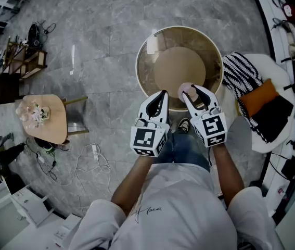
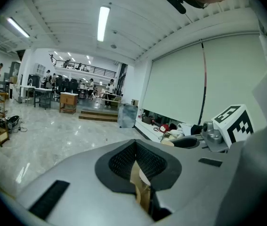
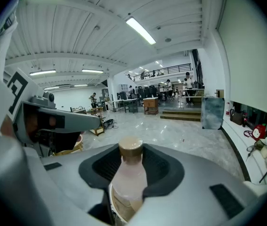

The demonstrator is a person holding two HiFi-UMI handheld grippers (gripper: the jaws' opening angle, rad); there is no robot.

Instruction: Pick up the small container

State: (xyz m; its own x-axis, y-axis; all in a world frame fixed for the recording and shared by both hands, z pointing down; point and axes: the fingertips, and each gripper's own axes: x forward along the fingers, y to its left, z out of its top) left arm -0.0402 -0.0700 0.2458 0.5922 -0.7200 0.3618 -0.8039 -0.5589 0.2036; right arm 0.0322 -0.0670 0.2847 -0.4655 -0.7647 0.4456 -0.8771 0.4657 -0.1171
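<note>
The small container, a pale pink bottle with a tan cap, is gripped upright between the jaws of the right gripper. The ribbed pads are pressed on its body below the cap. In the head view it is seen only as a pink patch at the tips of that gripper, over the 6 o'clock edge of the round glass-topped table. The left gripper is held just beside it at 9 o'clock, with its jaws together and nothing between them.

The bottle is judged to be light and fairly stiff, probably plastic, with a smooth rounded wall that could slip or swivel under a loose grip. It looks taller than it is broad, so tipping is likely if it is held near the cap. The hold on the body, as taken here, is judged the sound one, and a moderate squeeze should be enough.

The cap, the bottle's shape and its seating in the pads are shown only in the right gripper view. The table beneath and the spacing of the two grippers are given only by the head view. In the left gripper view the meeting pads are confirmed, and the right gripper's marker cube is seen at 3 o'clock, but the bottle is not shown.
</note>
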